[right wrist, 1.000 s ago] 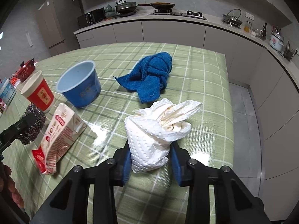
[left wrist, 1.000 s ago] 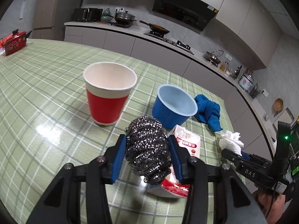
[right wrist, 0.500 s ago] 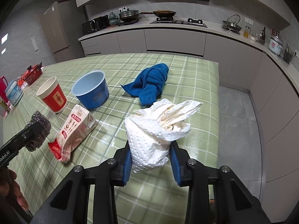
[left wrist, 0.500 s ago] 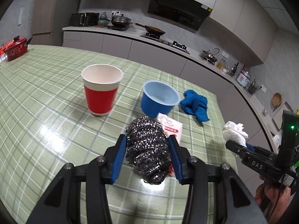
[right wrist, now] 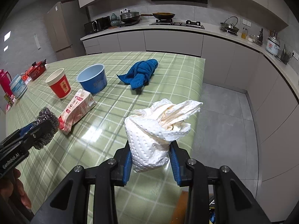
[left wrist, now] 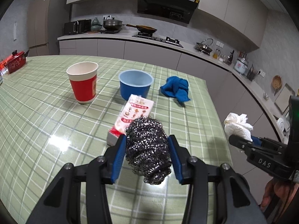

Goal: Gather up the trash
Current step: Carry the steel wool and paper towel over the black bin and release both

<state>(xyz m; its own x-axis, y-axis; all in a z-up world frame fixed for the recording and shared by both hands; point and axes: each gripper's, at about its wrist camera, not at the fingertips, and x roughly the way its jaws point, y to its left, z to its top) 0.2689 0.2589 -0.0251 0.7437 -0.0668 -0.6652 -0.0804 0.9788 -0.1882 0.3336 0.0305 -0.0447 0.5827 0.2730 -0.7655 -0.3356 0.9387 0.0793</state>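
While the steel wool scrubber is sitting squeezed between the blue pads of the left gripper, raised clear of the green checked table, the right gripper is clamping a crumpled white paper towel the same way, holding it up over the table's near right corner. Just beyond the left gripper's fingertips a red and white carton is lying flat on the cloth. Further ahead of it a blue bowl is standing upright, with a red paper cup off to its left and a bunched blue cloth to its right. Ahead and left of the right gripper the same carton, bowl and cup are showing, the blue cloth lying farther out in front. Far left, a red pot is resting at the table edge.
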